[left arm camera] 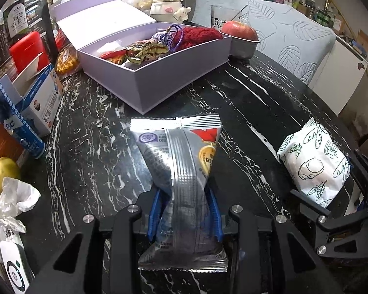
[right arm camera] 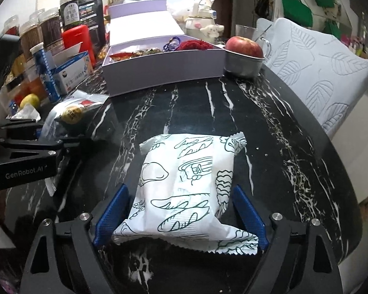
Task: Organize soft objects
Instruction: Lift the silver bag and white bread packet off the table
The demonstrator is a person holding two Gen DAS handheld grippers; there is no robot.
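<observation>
Our left gripper (left arm camera: pixel 184 210) pinches the silver snack bag (left arm camera: pixel 181 169) mid-table while our right gripper (right arm camera: pixel 181 215) stands wide around the white bread packet (right arm camera: pixel 184 183) near the table's (right arm camera: pixel 269 112) right edge, which could crush if we clamp hard.

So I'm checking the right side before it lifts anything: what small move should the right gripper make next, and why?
Probably close the right gripper on the white packet. The packet lies on the table between its blue pads, which stand clear of its sides. The left gripper already pinches the silver packet, and the purple box sits open ahead.
</observation>
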